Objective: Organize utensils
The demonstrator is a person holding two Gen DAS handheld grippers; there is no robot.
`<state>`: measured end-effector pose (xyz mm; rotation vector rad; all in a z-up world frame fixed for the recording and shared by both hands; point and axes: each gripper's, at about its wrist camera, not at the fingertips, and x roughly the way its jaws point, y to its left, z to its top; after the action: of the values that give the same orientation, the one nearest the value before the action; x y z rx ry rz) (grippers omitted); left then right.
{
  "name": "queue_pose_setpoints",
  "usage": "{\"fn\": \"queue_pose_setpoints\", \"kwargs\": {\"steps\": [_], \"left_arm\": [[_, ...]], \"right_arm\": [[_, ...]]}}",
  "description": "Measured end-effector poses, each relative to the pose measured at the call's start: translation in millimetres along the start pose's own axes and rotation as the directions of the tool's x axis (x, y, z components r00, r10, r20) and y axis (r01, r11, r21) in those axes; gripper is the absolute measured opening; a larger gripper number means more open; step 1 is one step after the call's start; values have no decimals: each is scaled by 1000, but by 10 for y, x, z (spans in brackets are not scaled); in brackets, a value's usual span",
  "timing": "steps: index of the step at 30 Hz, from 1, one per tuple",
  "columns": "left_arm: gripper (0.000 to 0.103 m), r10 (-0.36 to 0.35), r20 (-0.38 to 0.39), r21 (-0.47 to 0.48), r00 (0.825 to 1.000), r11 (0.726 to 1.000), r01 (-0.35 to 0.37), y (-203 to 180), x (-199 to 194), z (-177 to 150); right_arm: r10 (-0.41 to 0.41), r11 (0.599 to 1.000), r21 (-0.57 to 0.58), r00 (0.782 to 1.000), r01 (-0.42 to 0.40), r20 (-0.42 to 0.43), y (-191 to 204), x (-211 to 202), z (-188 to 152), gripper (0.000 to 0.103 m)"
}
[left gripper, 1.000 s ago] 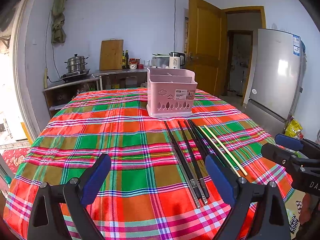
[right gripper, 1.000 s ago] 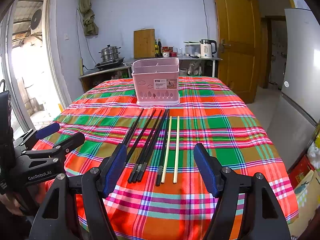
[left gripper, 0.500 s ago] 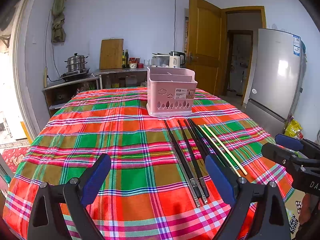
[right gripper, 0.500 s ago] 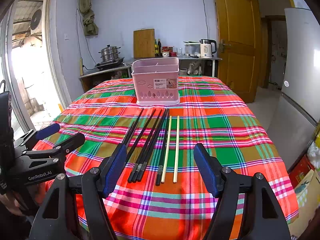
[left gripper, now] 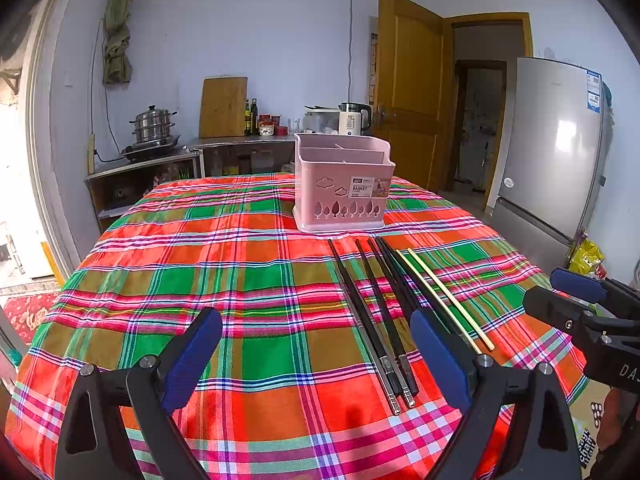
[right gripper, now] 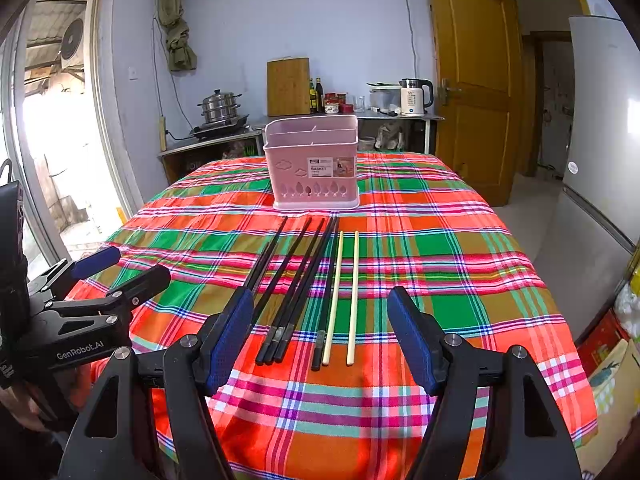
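Both tongs hang wide open above the near edge of the table (right gripper: 460,240), holding nothing. The left tongs (left gripper: 316,354) sit left of the chopsticks; the right tongs (right gripper: 320,338) straddle their near ends without touching. The black chopsticks (right gripper: 296,284) lie side by side on the plaid cloth, with two pale chopsticks (right gripper: 344,292) just to their right, all pointing toward the pink basket (right gripper: 314,164), which stands upright farther back on the table.

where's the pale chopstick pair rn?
In the right wrist view, the pale chopsticks lie flat on the plaid tablecloth, right of the black chopsticks, in front of the pink basket.
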<state>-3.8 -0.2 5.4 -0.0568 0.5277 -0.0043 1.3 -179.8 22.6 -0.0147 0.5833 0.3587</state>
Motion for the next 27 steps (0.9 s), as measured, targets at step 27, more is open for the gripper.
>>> {"fn": "queue_pose_setpoints", "kwargs": {"steps": [27], "left_arm": [[96,-63,-129,-5,990,998,63,74,510,80]], "right_arm": [[10,1000,-6,999,-10,-36,-85,250,47,70]]}}
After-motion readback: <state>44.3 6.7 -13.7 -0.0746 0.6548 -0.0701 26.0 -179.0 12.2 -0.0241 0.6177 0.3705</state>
